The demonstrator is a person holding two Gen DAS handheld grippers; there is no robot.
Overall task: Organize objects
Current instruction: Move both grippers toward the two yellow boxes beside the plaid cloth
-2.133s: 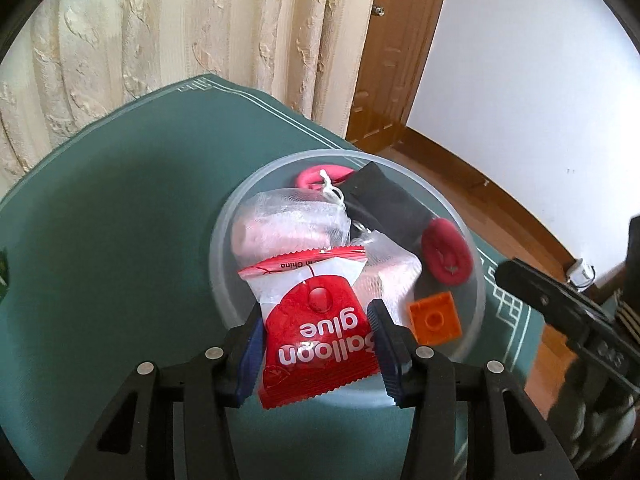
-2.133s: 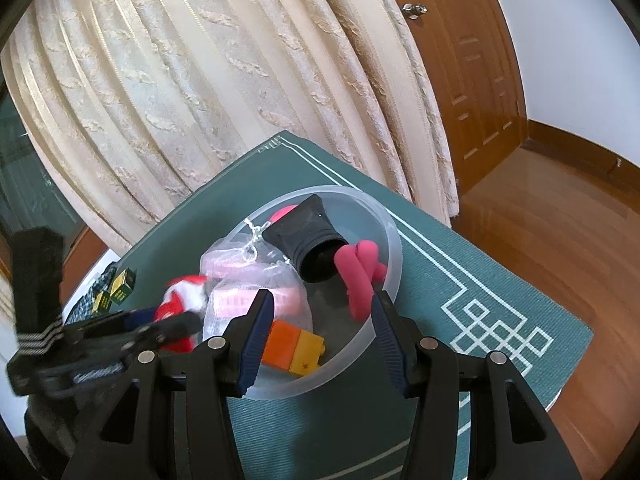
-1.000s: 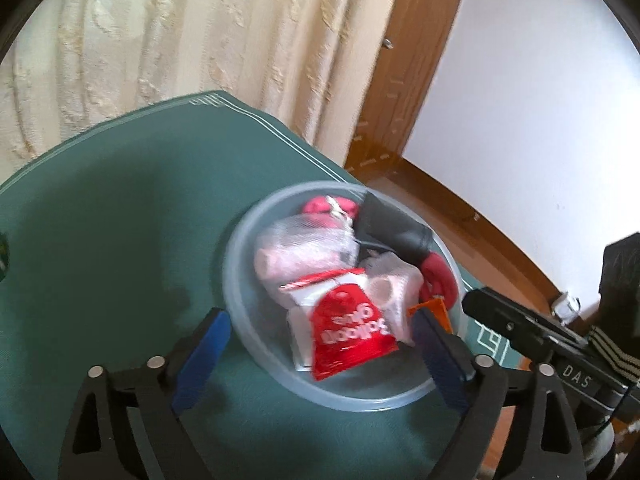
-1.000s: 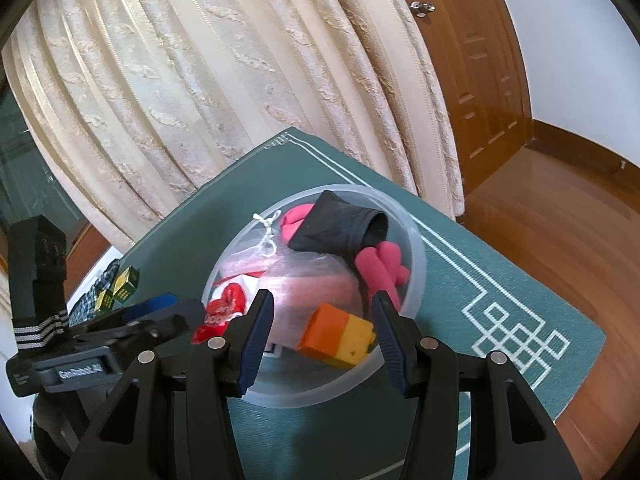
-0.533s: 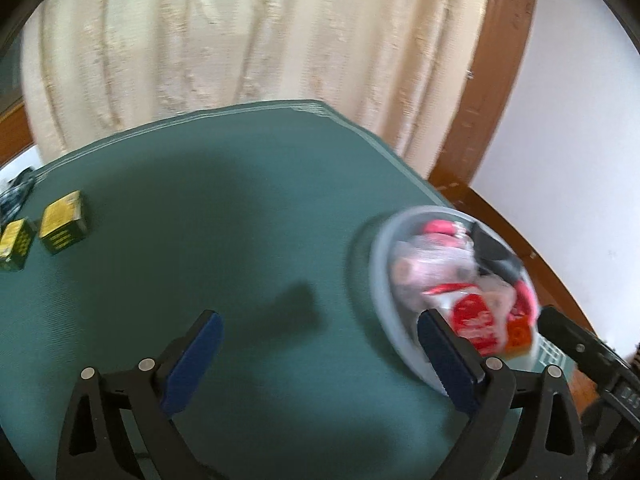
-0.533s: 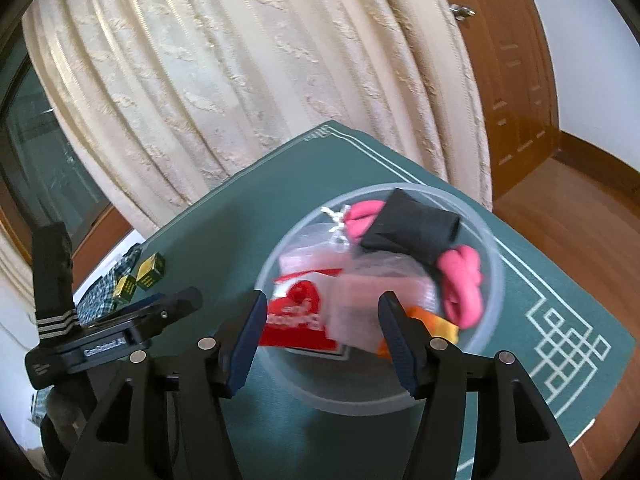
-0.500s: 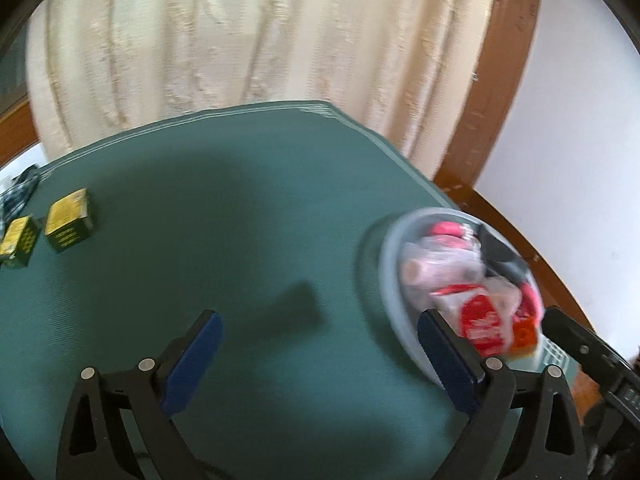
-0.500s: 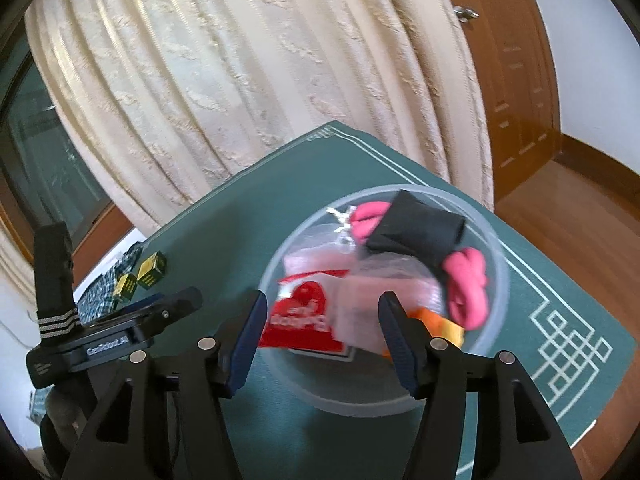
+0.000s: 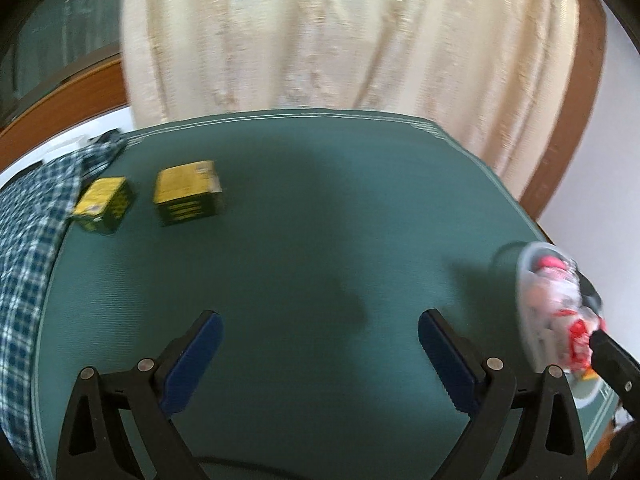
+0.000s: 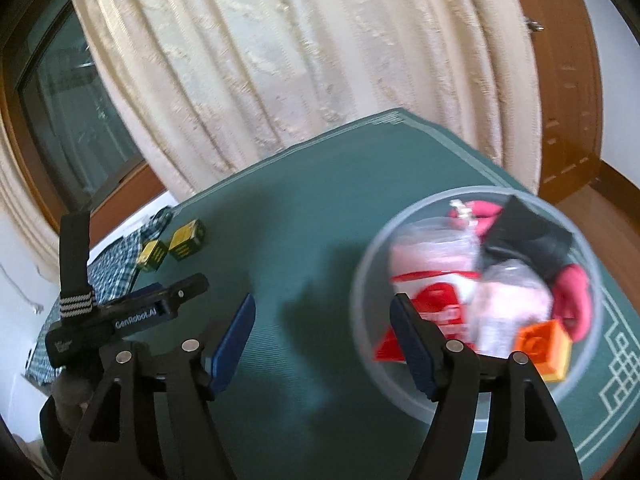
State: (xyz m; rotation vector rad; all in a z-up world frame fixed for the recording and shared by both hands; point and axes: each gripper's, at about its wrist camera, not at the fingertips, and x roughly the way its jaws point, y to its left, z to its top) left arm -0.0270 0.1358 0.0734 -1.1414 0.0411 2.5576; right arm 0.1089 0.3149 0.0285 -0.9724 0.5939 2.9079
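A clear plastic bowl (image 10: 362, 280) sits at the right of the green table; it also shows at the right edge of the left wrist view (image 9: 524, 300). It holds a red balloon glue packet (image 10: 434, 306), an orange block (image 10: 544, 346), a black pouch (image 10: 524, 236), pink items and clear bags. Two yellow-and-black boxes (image 9: 188, 198) (image 9: 104, 204) lie at the far left; they also show in the right wrist view (image 10: 188, 244). My left gripper (image 9: 320, 354) is open and empty over bare cloth. My right gripper (image 10: 322, 340) is open and empty beside the bowl's left rim.
A blue checked cloth (image 9: 28, 232) lies over the table's left edge. A cream curtain (image 9: 340, 40) hangs behind the table, with a brown door (image 10: 560, 80) at the right. The green tablecloth (image 9: 320, 220) has a white pattern near its right edge (image 10: 624, 360).
My left gripper let go of the balloon glue packet, opened wide and swung left away from the bowl toward the boxes. My right gripper also turned left, so the bowl now sits at its right.
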